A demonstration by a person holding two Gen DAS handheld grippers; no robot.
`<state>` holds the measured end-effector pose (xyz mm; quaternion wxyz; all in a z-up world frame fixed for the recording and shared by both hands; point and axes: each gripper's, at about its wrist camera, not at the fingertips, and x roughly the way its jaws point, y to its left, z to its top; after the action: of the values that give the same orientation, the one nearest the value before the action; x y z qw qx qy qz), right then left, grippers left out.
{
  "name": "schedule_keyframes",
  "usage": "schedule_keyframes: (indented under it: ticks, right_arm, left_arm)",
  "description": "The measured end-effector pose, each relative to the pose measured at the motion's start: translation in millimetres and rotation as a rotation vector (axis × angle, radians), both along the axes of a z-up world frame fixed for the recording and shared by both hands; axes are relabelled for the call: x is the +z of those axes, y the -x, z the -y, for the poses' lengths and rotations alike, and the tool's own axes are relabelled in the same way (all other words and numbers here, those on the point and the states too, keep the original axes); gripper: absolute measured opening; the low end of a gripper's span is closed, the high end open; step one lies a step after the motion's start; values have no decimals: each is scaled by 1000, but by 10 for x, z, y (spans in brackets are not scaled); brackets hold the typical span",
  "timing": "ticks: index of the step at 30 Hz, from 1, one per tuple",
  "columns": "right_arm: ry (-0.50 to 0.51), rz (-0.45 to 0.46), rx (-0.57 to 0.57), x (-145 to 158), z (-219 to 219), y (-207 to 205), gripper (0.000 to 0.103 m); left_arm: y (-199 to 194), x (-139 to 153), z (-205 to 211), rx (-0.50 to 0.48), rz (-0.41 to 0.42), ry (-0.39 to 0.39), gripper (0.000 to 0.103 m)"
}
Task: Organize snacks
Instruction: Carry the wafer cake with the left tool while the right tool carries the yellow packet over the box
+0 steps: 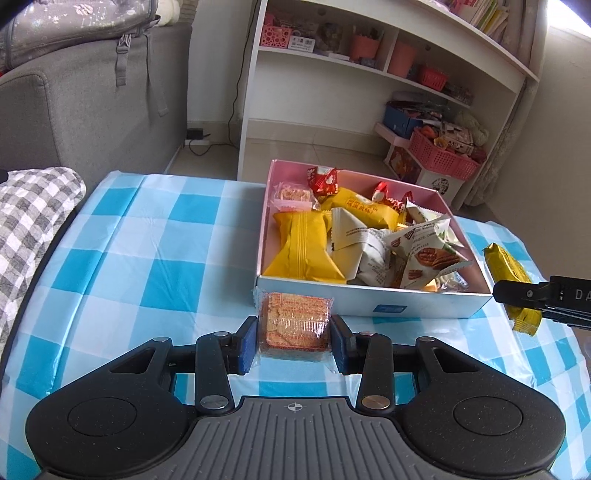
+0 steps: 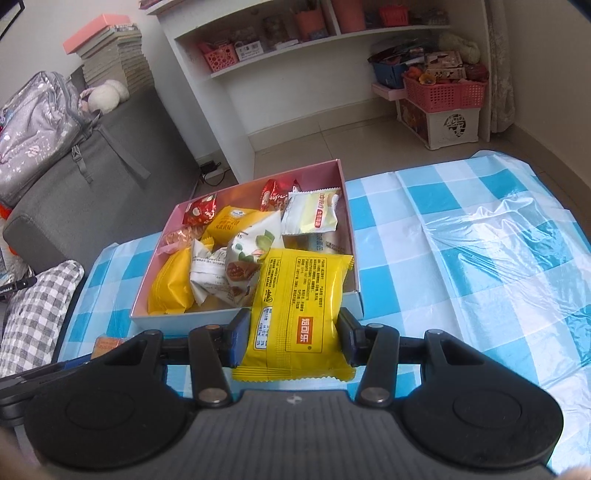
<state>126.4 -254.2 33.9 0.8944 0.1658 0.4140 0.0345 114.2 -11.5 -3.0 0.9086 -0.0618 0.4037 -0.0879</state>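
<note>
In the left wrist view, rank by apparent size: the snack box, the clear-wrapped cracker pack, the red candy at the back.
1. snack box
2. cracker pack, though nearness to the camera inflates it
3. red candy

**Around the white bookshelf**

A white bookshelf [image 1: 391, 74] stands against the far wall. Its shelves hold a small pink basket [image 1: 276, 36], orange pots [image 1: 365, 46] and a red basket [image 1: 433, 78]. At its foot, to the right, a pink crate [image 2: 445, 92] of oddments sits on a white stool [image 2: 452, 127]. Left of it stand a grey sofa [image 1: 92, 110] and a grey backpack [image 2: 37, 129]; behind the sofa, stacked books [image 2: 112, 55]. A power strip [image 1: 197, 137] lies on the tiled floor by its left side.
</note>
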Motion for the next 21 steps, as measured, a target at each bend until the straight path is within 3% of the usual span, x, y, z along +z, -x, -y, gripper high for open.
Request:
schedule_keyframes:
  ticks: [8, 21]
  right_arm:
    - [-97, 52, -51, -56, 186, -200, 45]
    - [-118, 35, -17, -314, 186, -507, 45]
  left_arm:
    - [-235, 13, 252, -31, 36, -6, 38]
    - [-867, 53, 660, -103, 85, -79, 38]
